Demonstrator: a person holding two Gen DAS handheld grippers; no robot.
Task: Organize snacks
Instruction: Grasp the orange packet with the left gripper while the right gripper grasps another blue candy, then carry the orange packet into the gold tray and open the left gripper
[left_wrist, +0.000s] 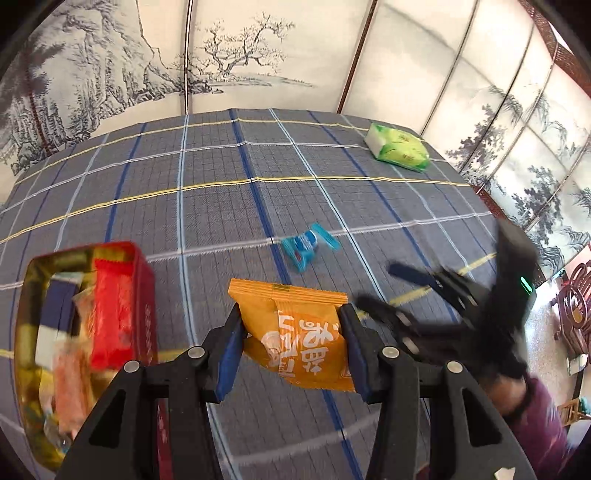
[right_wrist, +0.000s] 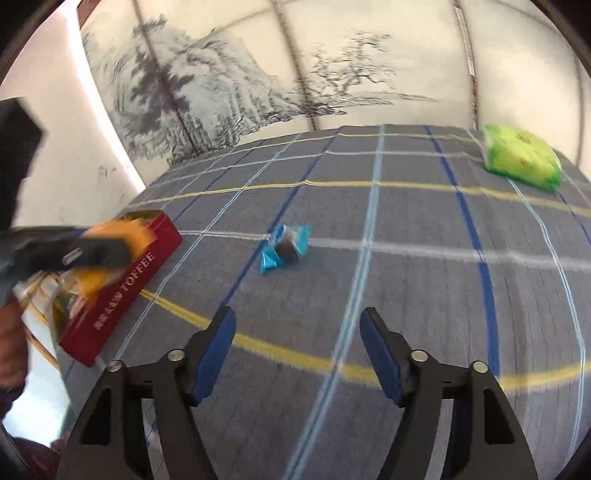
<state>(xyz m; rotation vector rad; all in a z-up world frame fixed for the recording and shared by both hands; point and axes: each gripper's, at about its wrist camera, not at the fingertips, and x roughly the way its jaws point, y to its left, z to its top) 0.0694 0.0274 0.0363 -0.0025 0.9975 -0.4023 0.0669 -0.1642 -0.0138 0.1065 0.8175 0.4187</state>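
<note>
Left: red toffee tin (left_wrist: 142, 295), already part-filled. Centre: left gripper (left_wrist: 291, 341), jaws clamped across the soft, light orange snack packet (left_wrist: 295, 328), held above the cloth right of the tin, long axis running near-to-far. Beyond: blue wrapped candy (right_wrist: 284, 249), small, crinkly, best pinched mid-body. Right gripper (right_wrist: 297, 352): jaws wide, holding nothing.

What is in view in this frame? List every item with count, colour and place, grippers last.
Snack packet: one, orange, held above the cloth beside the tin.
Tin: one, red with gold inside, open, at the left, holding several wrapped snacks.
Candy: one, blue wrapper, mid-table.
Tissue pack: one, green and white, far right corner.
Tablecloth: one, grey plaid.
Wall screens: ink landscape paintings behind the table.
Left gripper: black with blue pads, shut on the packet.
Right gripper: open, empty, above the cloth.
</note>
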